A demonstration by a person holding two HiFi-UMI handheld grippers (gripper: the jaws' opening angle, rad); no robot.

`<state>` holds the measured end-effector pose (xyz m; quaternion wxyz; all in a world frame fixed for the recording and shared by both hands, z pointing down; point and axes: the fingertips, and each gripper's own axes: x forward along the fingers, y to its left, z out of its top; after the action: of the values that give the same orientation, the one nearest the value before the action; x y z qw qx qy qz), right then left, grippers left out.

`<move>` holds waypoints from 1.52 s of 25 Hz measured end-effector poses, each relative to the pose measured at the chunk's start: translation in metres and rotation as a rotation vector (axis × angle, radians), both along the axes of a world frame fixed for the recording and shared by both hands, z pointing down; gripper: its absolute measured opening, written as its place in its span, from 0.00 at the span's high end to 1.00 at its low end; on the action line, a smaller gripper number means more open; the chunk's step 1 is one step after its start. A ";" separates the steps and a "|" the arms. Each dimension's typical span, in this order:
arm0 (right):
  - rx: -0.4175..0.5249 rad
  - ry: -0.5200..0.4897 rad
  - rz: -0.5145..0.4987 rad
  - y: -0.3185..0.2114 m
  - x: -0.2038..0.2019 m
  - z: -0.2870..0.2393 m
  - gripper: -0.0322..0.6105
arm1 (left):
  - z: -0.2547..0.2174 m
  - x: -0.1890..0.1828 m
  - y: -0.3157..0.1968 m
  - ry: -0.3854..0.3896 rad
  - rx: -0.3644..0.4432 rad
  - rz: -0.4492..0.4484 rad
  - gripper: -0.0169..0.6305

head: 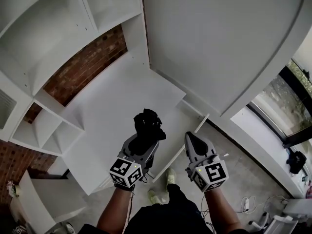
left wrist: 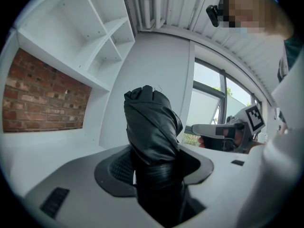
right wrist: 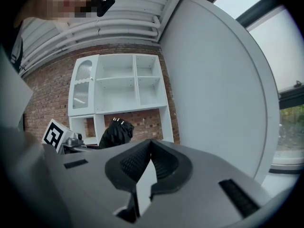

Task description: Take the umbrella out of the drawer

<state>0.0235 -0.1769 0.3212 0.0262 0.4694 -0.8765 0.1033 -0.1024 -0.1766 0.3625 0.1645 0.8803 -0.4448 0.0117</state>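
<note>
Where the head view looks down, a big smooth white panel (head: 219, 43) fills 12 to 2 o'clock, w/ boxy white shelving (head: 44, 43) on a rough brick wall (head: 92, 62) at 10 and a window (head: 287, 111) at 3. Left gripper (head: 145, 139), just below centre, is clamped on the umbrella (head: 147, 123): black, folded, creased shiny fabric, poking up, touching only the jaws. Right gripper (head: 191, 139), at its 3 o'clock, has jaws together, empty. Only the right gripper view shows the shelving's ribbed doors (right wrist: 84, 72); only the head view shows grey floor (head: 234, 179) & shoes (head: 170, 175).
</note>
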 end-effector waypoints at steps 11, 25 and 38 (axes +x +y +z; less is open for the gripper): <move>0.103 0.008 -0.003 0.009 -0.011 -0.043 0.94 | -0.055 -0.025 0.020 0.011 0.109 -0.045 0.61; 0.235 -0.003 -0.027 0.020 -0.051 -0.102 0.94 | -0.131 -0.087 0.040 0.030 0.250 -0.165 0.61; 0.291 -0.026 -0.041 0.030 -0.057 -0.135 0.94 | -0.169 -0.093 0.061 0.014 0.352 -0.199 0.61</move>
<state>-0.0332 -0.1466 0.1863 -0.0516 0.4490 -0.8918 -0.0193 -0.1949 -0.1158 0.1938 0.0116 0.8472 -0.5237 -0.0887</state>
